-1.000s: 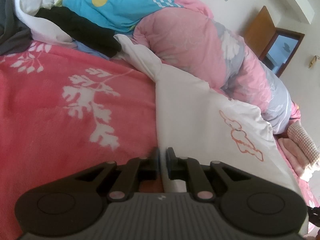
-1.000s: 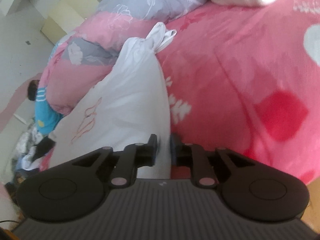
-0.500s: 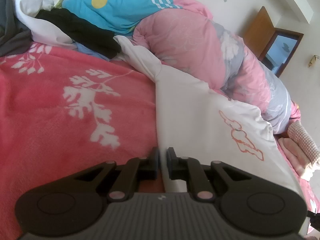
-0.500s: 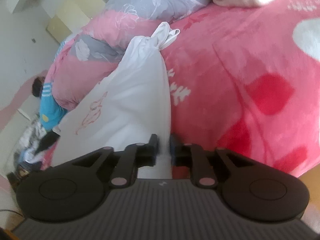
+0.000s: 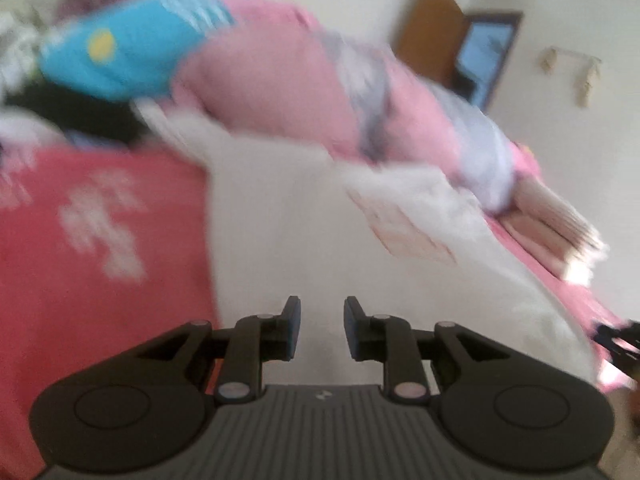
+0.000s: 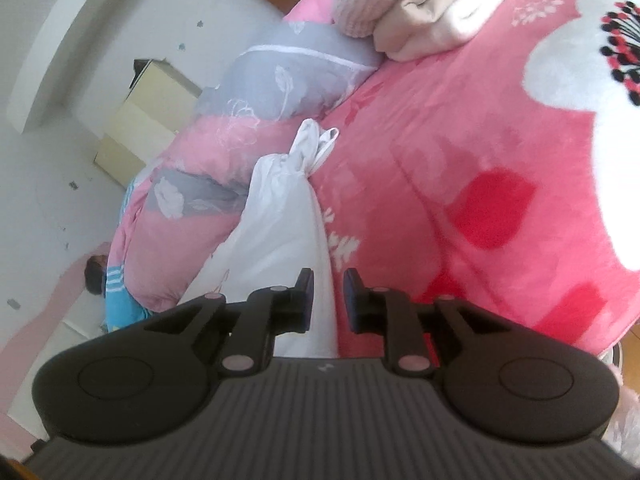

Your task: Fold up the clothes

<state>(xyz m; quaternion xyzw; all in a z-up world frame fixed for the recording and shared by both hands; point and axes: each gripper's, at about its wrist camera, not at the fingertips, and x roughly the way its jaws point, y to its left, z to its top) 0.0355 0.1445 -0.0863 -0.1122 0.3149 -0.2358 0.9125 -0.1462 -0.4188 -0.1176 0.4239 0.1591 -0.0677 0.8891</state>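
A white garment (image 5: pixel 280 220) with an orange print lies stretched along the red floral blanket (image 5: pixel 100 280), beside the rolled quilt. The left wrist view is blurred. My left gripper (image 5: pixel 322 304) hovers over the garment's near end. Its jaws are opening, and the cloth shows below the gap, with neither pad touching it. In the right wrist view the garment (image 6: pixel 280 232) runs taut from its bunched far end into my right gripper (image 6: pixel 328 276). These jaws are starting to open too, with the cloth's edge still pinched between them.
A rolled pink and grey quilt (image 5: pixel 300 92) borders the garment on its far side. A blue garment (image 5: pixel 120 52) and a black one (image 5: pixel 60 112) are heaped beyond. Folded beige and knit clothes (image 6: pixel 420 12) sit on the blanket (image 6: pixel 480 160). A cream cabinet (image 6: pixel 148 120) stands by the wall.
My left jaws have parted and let go of the garment's edge, and that view has swung and blurred. The right gripper has rolled and shifted, its jaws slightly wider.
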